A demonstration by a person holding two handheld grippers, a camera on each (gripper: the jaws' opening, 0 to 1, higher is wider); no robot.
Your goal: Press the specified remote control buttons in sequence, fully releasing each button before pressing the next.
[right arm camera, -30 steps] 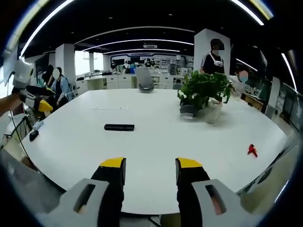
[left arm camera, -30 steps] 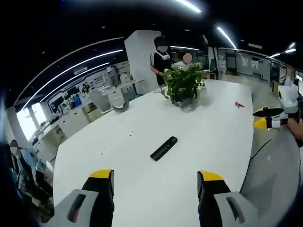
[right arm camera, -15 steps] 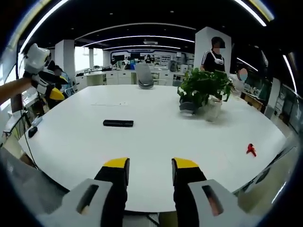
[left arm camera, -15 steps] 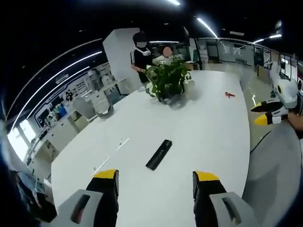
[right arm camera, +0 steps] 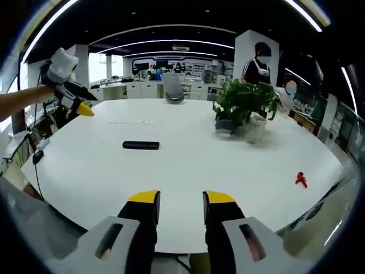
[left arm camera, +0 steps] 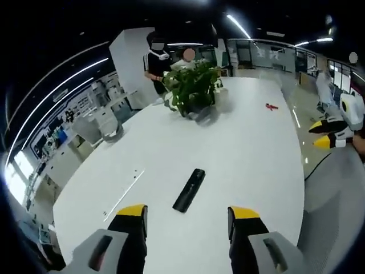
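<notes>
No button of the slim black rectangular remote control (left arm camera: pixel 189 189) looks pressed yet, as far as these views let me judge: the remote lies flat and alone on the broad white oval table (left arm camera: pixel 251 142), apart from both tools. In the left gripper view the left gripper (left arm camera: pixel 187 212) hangs above the near table edge with its yellow-tipped jaws spread wide and nothing between them, the remote lying just beyond the gap. In the right gripper view the right gripper (right arm camera: pixel 181 198) is lower and farther back, its jaws only a narrow gap apart and holding nothing, with the remote (right arm camera: pixel 140 145) well ahead and to its left. So the whole pressing sequence seems to remain: approach, touch a button, release, then the next.

Beyond the remote stands a leafy green potted plant (left arm camera: pixel 191 88), and a small red object (right arm camera: pixel 300 179) lies off near the far table edge. A person in a dark top (right arm camera: pixel 257 67) stands behind the plant.

Against the earlier frames, the left gripper has advanced over the table, so the remote now sits closer in its view; in the right gripper view that other tool has risen and swung inward toward the table. The right gripper's jaws have narrowed slightly. The remote itself has not moved.
</notes>
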